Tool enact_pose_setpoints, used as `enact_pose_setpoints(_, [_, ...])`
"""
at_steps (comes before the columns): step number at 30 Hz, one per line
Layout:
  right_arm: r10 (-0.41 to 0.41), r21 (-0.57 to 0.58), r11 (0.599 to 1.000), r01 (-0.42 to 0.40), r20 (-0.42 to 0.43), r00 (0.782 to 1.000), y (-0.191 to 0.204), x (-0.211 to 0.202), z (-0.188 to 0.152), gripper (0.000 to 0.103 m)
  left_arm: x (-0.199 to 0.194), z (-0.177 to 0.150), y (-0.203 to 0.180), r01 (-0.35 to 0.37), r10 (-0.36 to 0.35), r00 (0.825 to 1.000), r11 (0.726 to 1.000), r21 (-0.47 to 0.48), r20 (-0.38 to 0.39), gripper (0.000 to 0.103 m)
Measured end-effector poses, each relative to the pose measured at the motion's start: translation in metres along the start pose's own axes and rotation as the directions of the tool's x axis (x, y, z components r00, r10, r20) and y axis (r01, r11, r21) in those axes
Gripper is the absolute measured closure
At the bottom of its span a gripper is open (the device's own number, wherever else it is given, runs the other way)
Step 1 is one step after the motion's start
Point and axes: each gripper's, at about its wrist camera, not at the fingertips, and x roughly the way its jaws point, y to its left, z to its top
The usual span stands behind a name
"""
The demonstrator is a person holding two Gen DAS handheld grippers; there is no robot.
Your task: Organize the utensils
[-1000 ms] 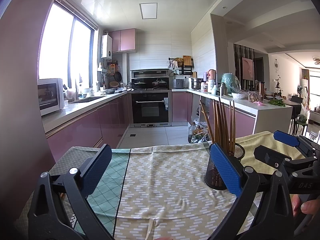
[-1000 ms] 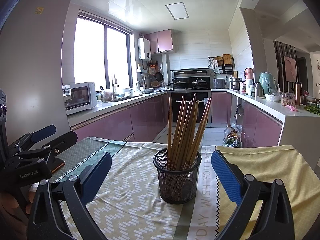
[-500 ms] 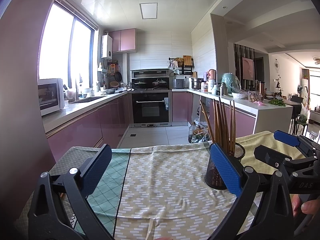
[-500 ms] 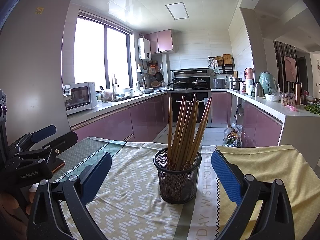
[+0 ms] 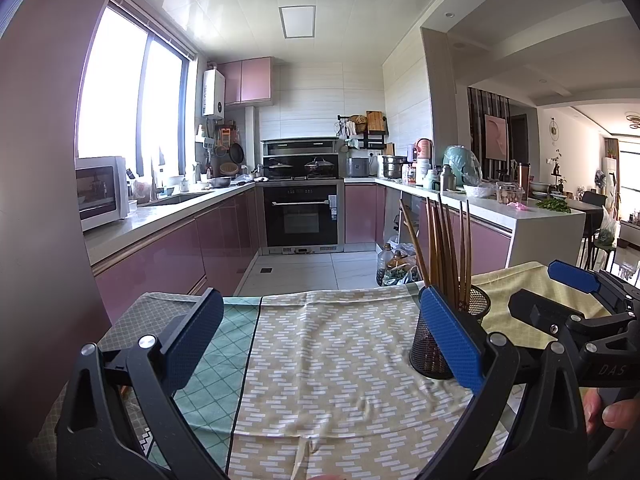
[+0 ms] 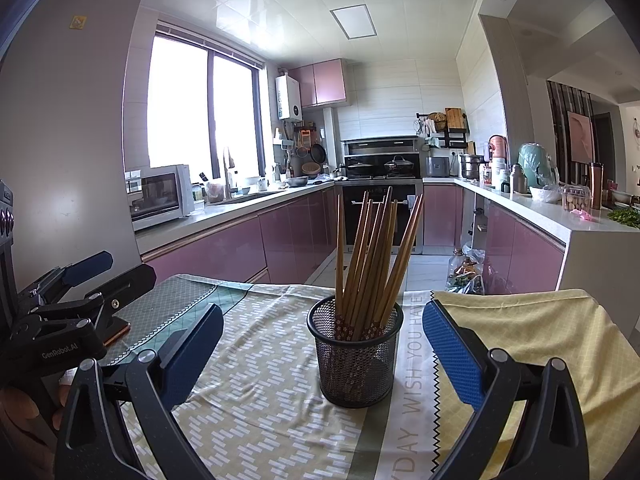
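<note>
A black mesh cup (image 6: 356,354) stands upright on the cloth-covered table, holding several brown wooden chopsticks (image 6: 370,264). It sits just ahead of my right gripper (image 6: 322,354), which is open and empty, blue pads on either side of it. In the left wrist view the cup (image 5: 436,338) is at the right, partly behind the right pad. My left gripper (image 5: 322,340) is open and empty over bare cloth. The right gripper (image 5: 576,300) also shows at the right edge of the left wrist view, and the left gripper (image 6: 80,280) at the left edge of the right wrist view.
Patterned cloths (image 5: 340,352) cover the table: green at left, beige in the middle, yellow (image 6: 532,332) at right. The table's far edge drops to the kitchen floor. Pink cabinets, an oven and counters lie beyond. A fridge wall (image 6: 60,120) stands close on the left.
</note>
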Motion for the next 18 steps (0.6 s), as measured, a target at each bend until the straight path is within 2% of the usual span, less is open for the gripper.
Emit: enact_pose_setpoints(18, [0.001,0.003,1.0,-0.001,-0.001,1.0,-0.0008,-0.0004,0.0,0.007,-0.0003,-0.0002,-0.0007,0.0,0.0,1.0,1.0,0.002,0.001,0.006])
